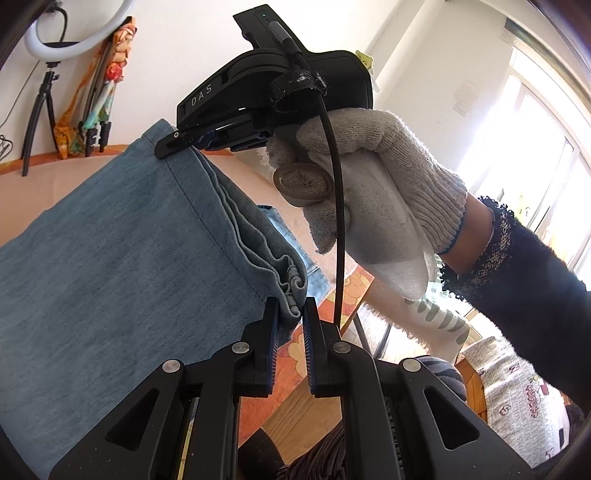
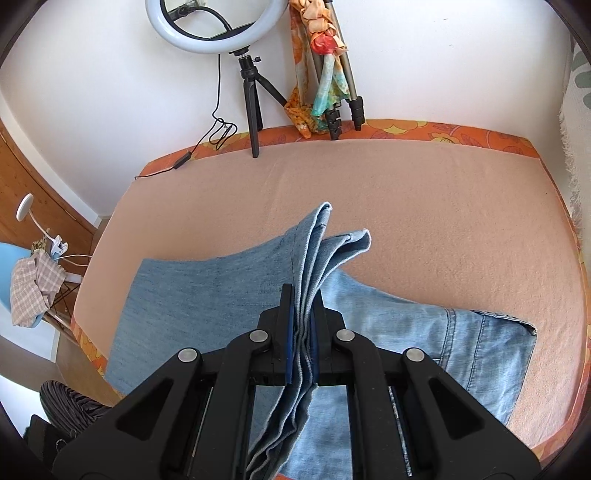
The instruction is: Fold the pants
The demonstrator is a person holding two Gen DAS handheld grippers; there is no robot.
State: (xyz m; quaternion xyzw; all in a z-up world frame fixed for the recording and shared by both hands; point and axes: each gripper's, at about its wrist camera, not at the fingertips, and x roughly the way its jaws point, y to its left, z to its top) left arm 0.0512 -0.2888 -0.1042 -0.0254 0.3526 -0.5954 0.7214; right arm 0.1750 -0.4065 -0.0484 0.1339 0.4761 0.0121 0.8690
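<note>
Peach bed [image 2: 424, 206], both tongs [image 1: 290, 314] [image 2: 301, 314] pinching jeans [image 2: 207, 295] hem; waistband cut off.

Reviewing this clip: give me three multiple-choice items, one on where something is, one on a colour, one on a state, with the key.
1. Where does the ring light stand?
A. at the wall behind the bed
B. on the pants
C. in a gloved hand

2. What colour are the pants?
A. black
B. light blue
C. red

3. How is the right gripper?
A. open above the cloth
B. shut with nothing in it
C. shut on the pants

Key: 1 A, its tripod stands at the bed's far edge; 2 B, faded blue denim; 3 C, denim layers pinched between its pads.
</note>
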